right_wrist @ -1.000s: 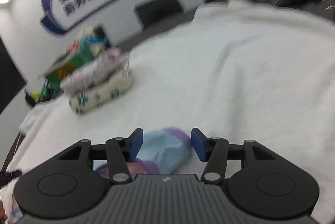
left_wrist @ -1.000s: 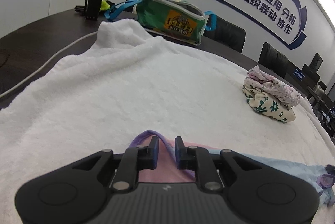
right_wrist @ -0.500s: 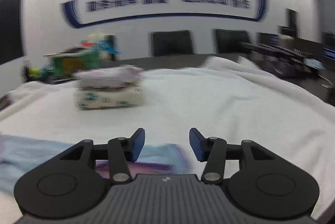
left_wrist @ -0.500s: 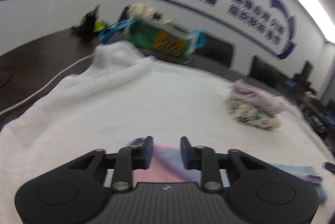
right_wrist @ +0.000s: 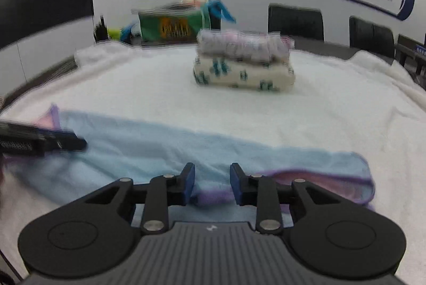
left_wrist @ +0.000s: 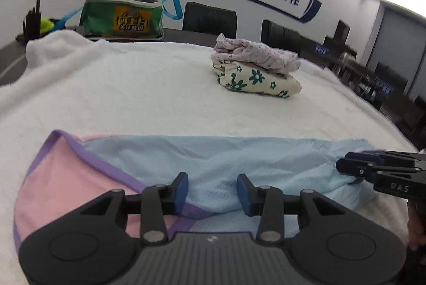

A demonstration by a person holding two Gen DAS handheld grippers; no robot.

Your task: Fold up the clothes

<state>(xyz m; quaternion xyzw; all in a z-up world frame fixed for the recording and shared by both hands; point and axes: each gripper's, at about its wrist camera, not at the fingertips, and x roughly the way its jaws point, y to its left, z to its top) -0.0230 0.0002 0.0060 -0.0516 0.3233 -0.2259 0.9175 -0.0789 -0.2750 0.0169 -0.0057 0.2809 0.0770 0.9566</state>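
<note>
Blue mesh fabric, edged in purple with a pink panel, makes up the garment [left_wrist: 213, 159] that lies spread across the white towel [left_wrist: 159, 88] covering the worktop, at its near edge. Two clothes already folded are stacked as a pile [left_wrist: 253, 69] farther back on the towel, well apart from it, and a green bag [left_wrist: 122, 16] stands beyond the towel's far end.

The left hand-held gripper [left_wrist: 212, 194] is seen low over the garment near the purple seam, its jaws partly apart and opening, with blue cloth lying in the gap but not pinched by the pads. The right hand-held gripper [right_wrist: 212, 183] is seen over the garment's other end, near the purple-trimmed opening; its jaws are closing, cloth lies between them, and a firm pinch cannot be made out through the blur.

The step in hand is judged to be a re-grip of the near edge before a fold toward the far edge. It is done well if both layers are caught at each end, close to the hem, so that no single layer is dragged. The two grips should be kept level and the cloth held lightly taut between them, so that wrinkles in the middle are drawn flat. The near edge is best laid squarely on the far one.
</note>
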